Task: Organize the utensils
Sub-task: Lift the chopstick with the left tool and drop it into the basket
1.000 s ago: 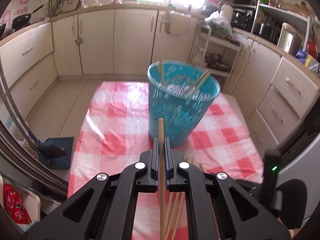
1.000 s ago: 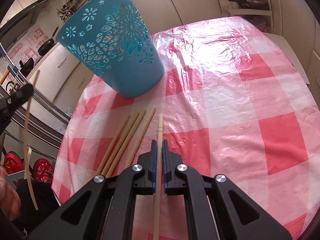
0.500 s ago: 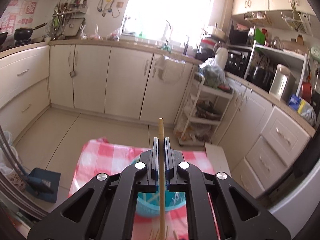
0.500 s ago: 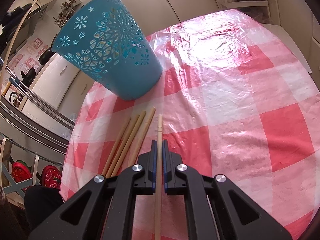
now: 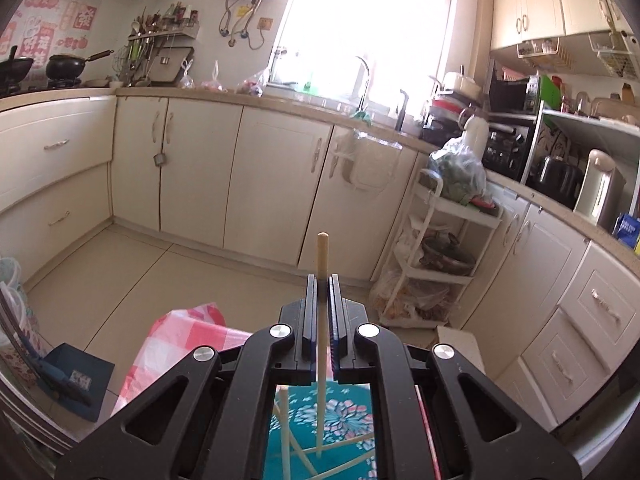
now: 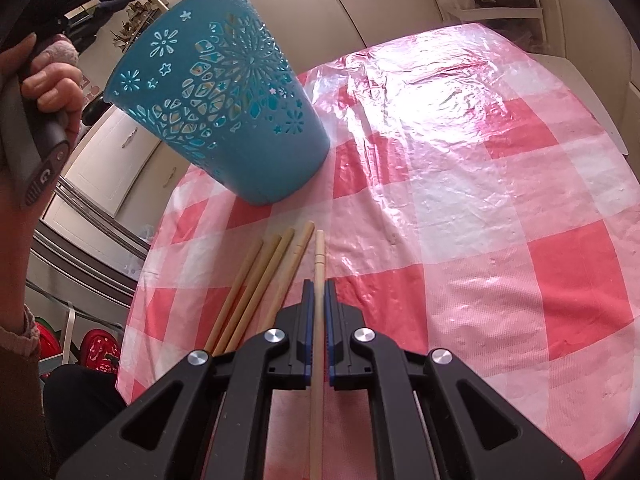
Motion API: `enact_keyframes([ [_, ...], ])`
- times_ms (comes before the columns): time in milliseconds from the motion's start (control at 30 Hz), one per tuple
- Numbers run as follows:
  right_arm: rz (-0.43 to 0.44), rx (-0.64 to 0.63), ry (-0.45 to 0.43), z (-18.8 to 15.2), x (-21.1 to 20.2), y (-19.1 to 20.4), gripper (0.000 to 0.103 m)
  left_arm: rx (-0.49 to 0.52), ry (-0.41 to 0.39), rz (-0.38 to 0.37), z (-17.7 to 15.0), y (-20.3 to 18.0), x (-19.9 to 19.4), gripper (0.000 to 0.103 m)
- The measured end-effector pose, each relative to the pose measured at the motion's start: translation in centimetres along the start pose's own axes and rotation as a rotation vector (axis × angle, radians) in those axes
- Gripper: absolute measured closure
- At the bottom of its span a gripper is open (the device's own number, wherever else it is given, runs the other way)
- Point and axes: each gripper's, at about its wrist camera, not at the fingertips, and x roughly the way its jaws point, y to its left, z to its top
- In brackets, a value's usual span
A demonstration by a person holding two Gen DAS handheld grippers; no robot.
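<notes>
My left gripper (image 5: 321,280) is shut on a pale wooden chopstick (image 5: 322,256) that runs down into the blue perforated basket (image 5: 320,432) right below it, where other chopsticks lie crossed. In the right wrist view the same basket (image 6: 224,116) stands on the red-checked tablecloth (image 6: 460,220). A hand (image 6: 48,84) holds the left tool's handle above it. My right gripper (image 6: 319,286) is shut on another chopstick (image 6: 319,256), low over the cloth. Several loose chopsticks (image 6: 264,276) lie just left of it.
Cream kitchen cabinets (image 5: 200,176) ring the floor beyond the table. A white trolley (image 5: 436,256) with bags stands at the right, and a blue dustpan (image 5: 76,380) lies on the floor at the left. Red items (image 6: 96,348) sit below the table's left edge.
My left gripper has carried its chopstick up and over the basket, so the basket now lies beneath it and the view looks out at the cabinets. The right gripper has stayed put.
</notes>
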Motion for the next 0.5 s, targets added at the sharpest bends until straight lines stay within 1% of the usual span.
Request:
enact_keyframes([
  [100, -0.007, -0.012, -0.001, 0.0, 0.1, 0.1, 0.097, 0.018, 0.045, 0.011, -1.6, 0.4, 0.8, 0.098],
  [267, -0.009, -0.016, 0.0, 0.1, 0.1, 0.2, 0.097, 0.076, 0.124, 0.032, -3.8, 0.8, 0.5, 0.098],
  [333, -0.01, -0.019, 0.001, 0.1, 0.1, 0.2, 0.097, 0.094, 0.151, 0.043, -4.4, 1.4, -0.4, 0.09],
  [367, -0.011, -0.021, 0.001, 0.1, 0.1, 0.3, 0.097, 0.099, 0.154, 0.053, -4.6, 1.7, -1.1, 0.074],
  [400, -0.012, -0.023, 0.002, 0.1, 0.1, 0.3, 0.097, 0.104, 0.151, 0.067, -4.8, 2.2, -1.9, 0.051],
  [467, -0.015, -0.027, 0.004, 0.1, 0.1, 0.3, 0.097, 0.11, 0.122, 0.1, -4.9, 3.3, -4.3, 0.033],
  [500, -0.021, -0.034, 0.004, 0.0, 0.0, 0.4, 0.097, 0.114, 0.105, 0.11, -5.0, 3.9, -5.7, 0.026],
])
